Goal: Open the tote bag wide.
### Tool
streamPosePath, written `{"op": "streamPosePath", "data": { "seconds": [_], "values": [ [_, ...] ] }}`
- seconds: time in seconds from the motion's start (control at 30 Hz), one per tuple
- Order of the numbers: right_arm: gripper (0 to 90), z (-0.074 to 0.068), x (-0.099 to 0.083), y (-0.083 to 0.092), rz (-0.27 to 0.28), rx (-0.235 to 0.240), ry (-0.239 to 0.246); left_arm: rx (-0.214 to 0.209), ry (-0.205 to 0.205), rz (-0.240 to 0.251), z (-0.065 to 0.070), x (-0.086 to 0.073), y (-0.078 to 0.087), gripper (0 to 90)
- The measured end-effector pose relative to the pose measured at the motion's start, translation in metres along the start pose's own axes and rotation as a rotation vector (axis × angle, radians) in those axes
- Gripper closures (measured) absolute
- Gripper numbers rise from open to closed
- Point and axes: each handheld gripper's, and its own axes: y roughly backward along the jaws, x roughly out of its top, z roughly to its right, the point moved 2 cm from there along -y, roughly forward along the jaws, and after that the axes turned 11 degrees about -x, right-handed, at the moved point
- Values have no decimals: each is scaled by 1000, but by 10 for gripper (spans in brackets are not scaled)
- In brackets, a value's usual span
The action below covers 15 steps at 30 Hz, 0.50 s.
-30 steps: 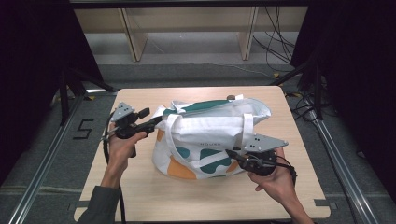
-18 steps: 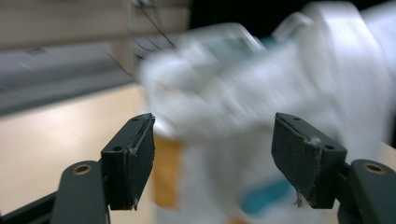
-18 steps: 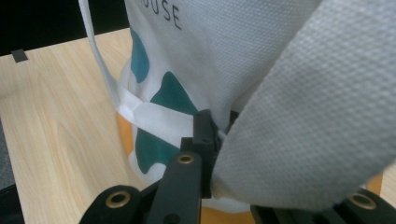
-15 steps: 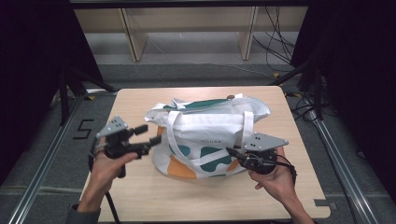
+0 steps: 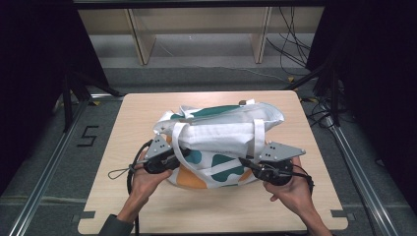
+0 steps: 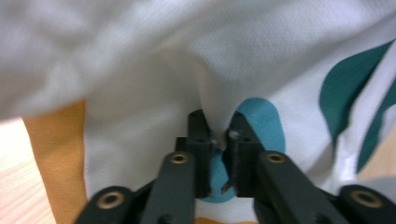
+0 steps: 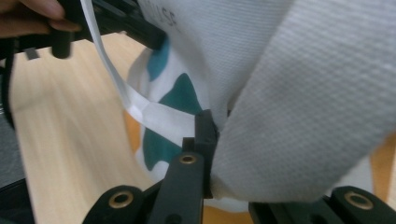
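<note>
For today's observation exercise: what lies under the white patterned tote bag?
The tote bag rests on the wooden table, whose light top shows all round it. The table beneath the bag, and anything inside it, is covered by fabric. The left gripper and right gripper pinch its cloth.

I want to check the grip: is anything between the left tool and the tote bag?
Nothing visible. The left tool has just been closing, and its jaws pinch the tote bag fabric directly at the blue patch.
</note>
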Motion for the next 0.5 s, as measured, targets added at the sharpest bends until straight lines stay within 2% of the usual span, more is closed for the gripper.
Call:
{"op": "streamPosePath", "data": {
  "seconds": [0.07, 0.1, 0.17, 0.3, 0.33, 0.43, 0.5],
  "values": [
    [861, -5, -2, 0, -12, 16, 19, -8, 7, -17, 0, -14, -7, 842],
    [864, -10, -5, 1, -26, 7, 45, -8, 19, -17, 0, -16, -9, 845],
    [867, -12, -7, 0, -31, 3, 63, -15, 36, -21, -1, -21, -13, 845],
    [868, -13, -10, -2, -39, -12, 70, -5, 22, -45, -1, -22, -19, 846],
    [868, -14, -10, -2, -47, -21, 87, -6, 10, -52, -3, -23, -21, 846],
    [868, -13, -11, -5, -59, -14, 76, -1, 21, -63, -3, -27, -28, 846],
    [859, -12, -14, -8, -66, -31, 72, 9, -6, -73, -3, -29, -33, 846]
  ]
}}
